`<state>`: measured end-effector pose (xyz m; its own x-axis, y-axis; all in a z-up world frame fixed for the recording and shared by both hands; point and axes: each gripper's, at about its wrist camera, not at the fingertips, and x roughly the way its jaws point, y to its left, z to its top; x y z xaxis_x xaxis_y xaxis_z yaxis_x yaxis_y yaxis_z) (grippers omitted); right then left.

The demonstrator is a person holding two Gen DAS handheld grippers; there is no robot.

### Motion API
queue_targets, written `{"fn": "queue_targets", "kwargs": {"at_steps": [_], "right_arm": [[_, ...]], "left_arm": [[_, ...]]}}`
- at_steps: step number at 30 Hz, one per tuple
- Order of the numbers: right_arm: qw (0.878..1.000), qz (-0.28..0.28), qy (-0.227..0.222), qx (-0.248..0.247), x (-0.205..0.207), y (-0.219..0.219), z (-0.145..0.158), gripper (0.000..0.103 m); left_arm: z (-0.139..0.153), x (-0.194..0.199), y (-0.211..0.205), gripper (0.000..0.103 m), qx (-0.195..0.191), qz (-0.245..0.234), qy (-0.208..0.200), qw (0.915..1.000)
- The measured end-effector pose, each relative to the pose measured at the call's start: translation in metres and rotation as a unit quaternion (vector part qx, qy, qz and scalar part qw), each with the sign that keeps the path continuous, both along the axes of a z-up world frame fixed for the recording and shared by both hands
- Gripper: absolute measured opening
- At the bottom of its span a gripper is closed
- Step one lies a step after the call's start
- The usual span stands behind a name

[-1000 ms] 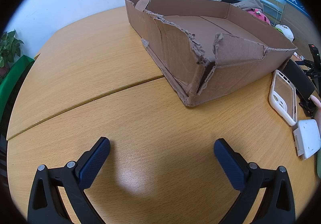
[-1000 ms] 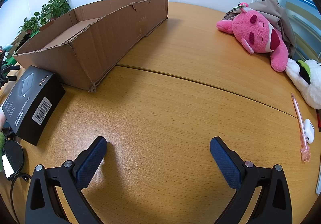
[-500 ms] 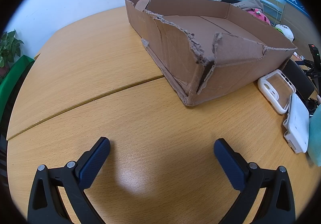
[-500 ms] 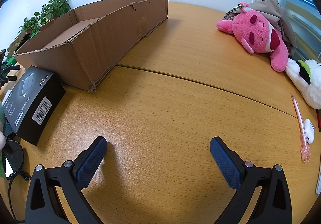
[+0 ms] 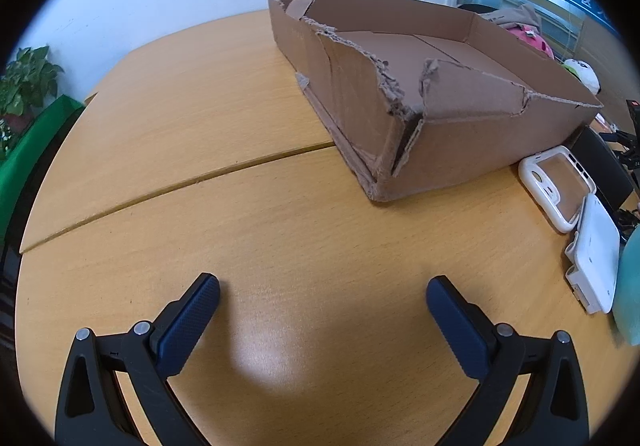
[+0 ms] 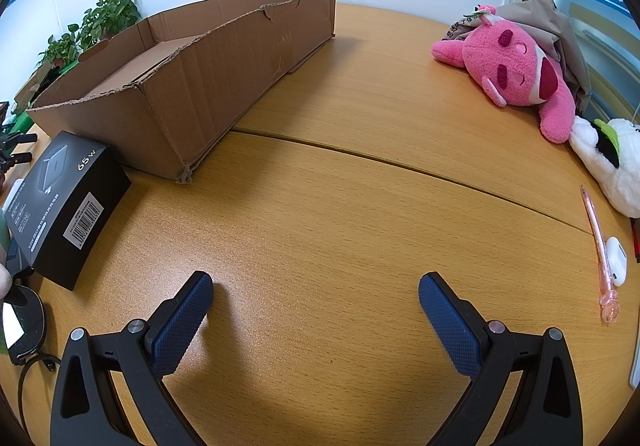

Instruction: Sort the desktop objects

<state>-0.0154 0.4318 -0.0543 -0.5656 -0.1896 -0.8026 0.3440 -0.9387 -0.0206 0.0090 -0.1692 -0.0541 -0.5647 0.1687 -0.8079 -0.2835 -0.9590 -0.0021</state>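
Teal thing [image 5: 628, 286] at left view's edge is blurred, cut off; can't ID. Cardboard box [image 5: 440, 94], torn wall, looks empty inside. My left gripper [image 5: 323, 296] & right gripper [image 6: 316, 292] both spread wide, holding nothing, above bare table [image 6: 320, 214]. Phone case [image 5: 558, 184] just beside the box; black carton [image 6: 64, 202] too.

Left gripper [image 5: 322, 288] spread wide above table [image 5: 200, 118]; torn cardboard box [image 5: 420, 86] ahead, phone case [image 5: 558, 182] beside it.

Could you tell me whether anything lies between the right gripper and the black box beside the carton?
Nothing visible does: only bare table lies between the open right gripper and the black box.
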Motion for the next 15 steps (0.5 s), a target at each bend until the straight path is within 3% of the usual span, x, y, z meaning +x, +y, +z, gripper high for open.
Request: {"fn": "queue_targets", "kwargs": {"at_steps": [6, 15], "right_arm": [[1.000, 0.006, 0.000, 0.000, -0.004, -0.002, 0.000, 0.103], [1.000, -0.012, -0.002, 0.000, 0.000, -0.004, 0.001, 0.103]], "left_arm": [[0.015, 0.030, 0.000, 0.102, 0.027, 0.054, 0.008, 0.9981], [0.089, 0.091, 0.056, 0.102, 0.099, 0.061, 0.087, 0.9894]]}}
